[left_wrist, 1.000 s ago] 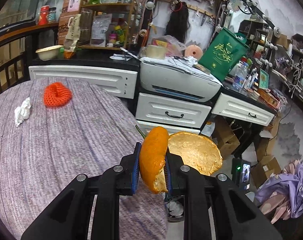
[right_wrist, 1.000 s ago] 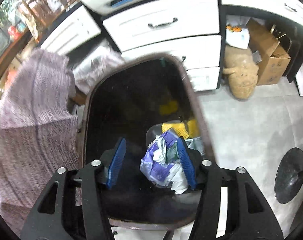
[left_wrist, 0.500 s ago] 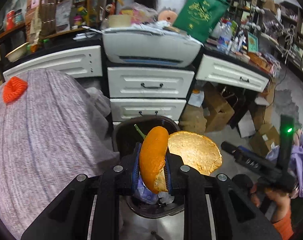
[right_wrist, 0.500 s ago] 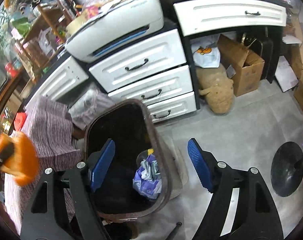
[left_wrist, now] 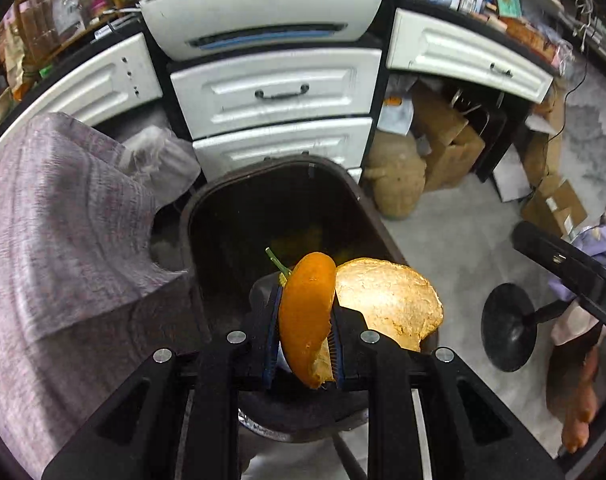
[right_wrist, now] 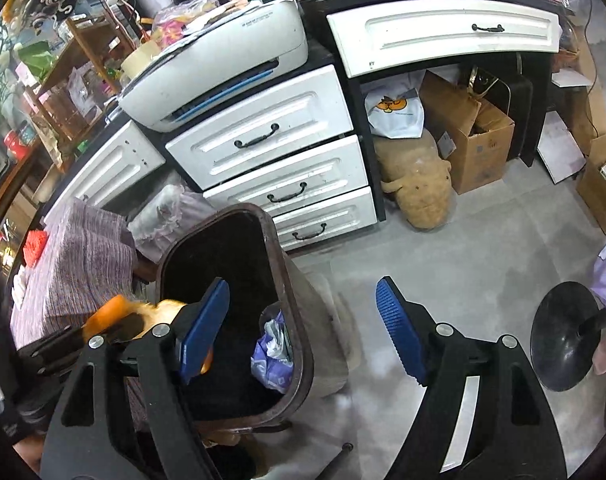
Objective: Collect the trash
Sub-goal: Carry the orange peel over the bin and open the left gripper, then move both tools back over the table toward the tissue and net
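My left gripper is shut on an orange peel with a pale inner flap, held over the open dark trash bin. In the right wrist view the bin stands by the table, with a purple-white wrapper lying inside. My right gripper is open and empty above the bin's right rim. The left gripper with the peel shows at the bin's left side.
White drawers and a printer stand behind the bin. A purple-clothed table is to the left, with red netting on it. Cardboard boxes, a tan sack and a black stool base are on the floor.
My left gripper carried the peel from above the table to over the bin. My right gripper opened, dropped the wrapper into the bin and rose away to the right.
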